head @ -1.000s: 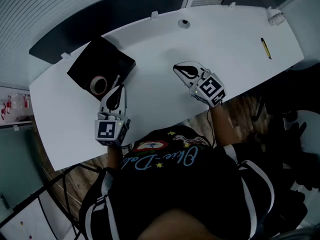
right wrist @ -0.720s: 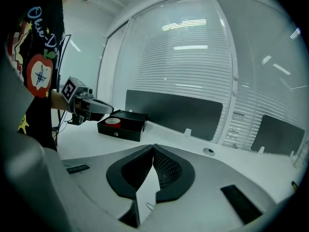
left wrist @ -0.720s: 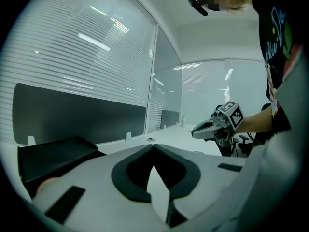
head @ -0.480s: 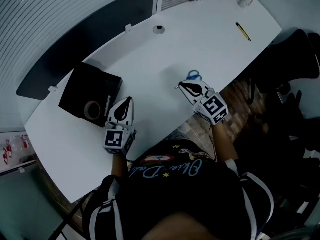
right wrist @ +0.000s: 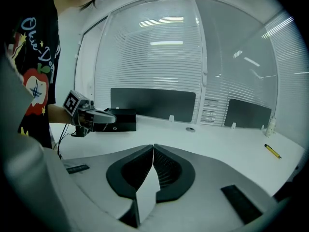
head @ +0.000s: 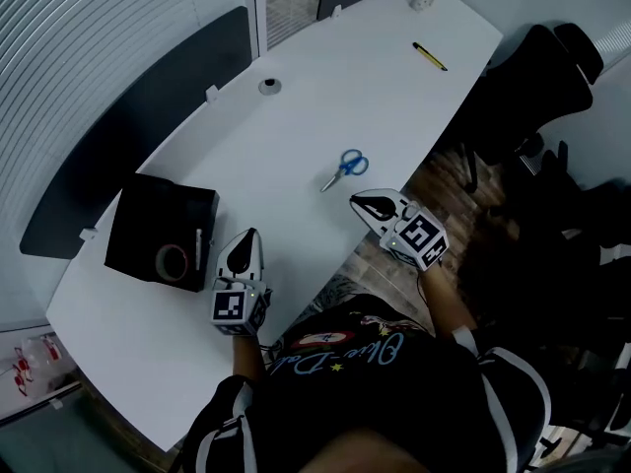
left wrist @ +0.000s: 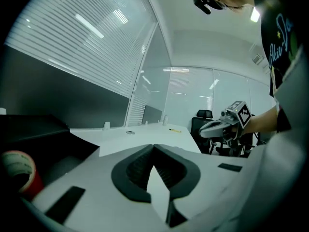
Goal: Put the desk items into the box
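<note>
Jaws pressed together, both empty.
We point left gripper (head: 250, 235) forward beside the black box (head: 148, 210), right gripper (head: 357, 200) toward the scissors (head: 345, 166).

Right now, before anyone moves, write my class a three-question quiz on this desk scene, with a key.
1. True or false: the scissors lie inside the box.
2. What already lies in the box? A) tape B) a mug C) a stapler
3. Fill in: the jaws of the left tool and the right tool are both ____.
Key: 1 false; 2 A; 3 shut.
</note>
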{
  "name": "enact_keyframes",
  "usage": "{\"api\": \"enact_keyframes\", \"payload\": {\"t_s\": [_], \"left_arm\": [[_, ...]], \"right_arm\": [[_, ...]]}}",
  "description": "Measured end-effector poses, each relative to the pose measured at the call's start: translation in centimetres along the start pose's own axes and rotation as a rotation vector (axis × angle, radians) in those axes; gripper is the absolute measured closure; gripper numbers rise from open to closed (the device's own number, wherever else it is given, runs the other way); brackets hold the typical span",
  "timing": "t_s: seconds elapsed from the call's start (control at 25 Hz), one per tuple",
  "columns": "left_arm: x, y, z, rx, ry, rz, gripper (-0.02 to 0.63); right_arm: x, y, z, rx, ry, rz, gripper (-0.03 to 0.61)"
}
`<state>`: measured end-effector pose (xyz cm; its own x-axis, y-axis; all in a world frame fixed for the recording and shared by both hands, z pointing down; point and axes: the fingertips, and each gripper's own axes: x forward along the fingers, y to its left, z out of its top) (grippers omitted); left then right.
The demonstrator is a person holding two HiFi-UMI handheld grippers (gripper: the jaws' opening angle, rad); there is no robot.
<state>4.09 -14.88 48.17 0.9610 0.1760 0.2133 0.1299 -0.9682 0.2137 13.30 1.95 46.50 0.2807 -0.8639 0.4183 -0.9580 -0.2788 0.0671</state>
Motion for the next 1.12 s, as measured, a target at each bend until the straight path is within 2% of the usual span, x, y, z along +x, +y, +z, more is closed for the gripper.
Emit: {"api": "enact_keyframes", "payload": {"t_s": [0.2,0.4,0.56,0.88,1.12], "left_arm": [[-2.2,-0.5,0.8,0.015,-0.013,0.04,0.617],[-3.1,-1.1,1.6,-0.031,-0.066,0.143,0.617],[-1.9,-3.5,2.2,0.008,-0.072,0.177,0.617],[1.2,-10.2,2.1,0.03,-0.046,0.211,0.617],[3.0,-15.6,2.4,0.116,-0.042,0.209,0.617]], "right_arm": [[0.8,1.2,0.0,-0.006,-0.016,0.078,0.574],[2.6,1.4,2.6,-0.04,-0.096,0.182,0.572],[1.9,1.3,3.5,-0.106,-0.13,0.28,0.569],[-2.6,-3.3,1.4,-0.109,-0.174,0.309,0.565],[-6.5,-4.4,0.4,-0.133,-0.215,0.363,0.561]]}}
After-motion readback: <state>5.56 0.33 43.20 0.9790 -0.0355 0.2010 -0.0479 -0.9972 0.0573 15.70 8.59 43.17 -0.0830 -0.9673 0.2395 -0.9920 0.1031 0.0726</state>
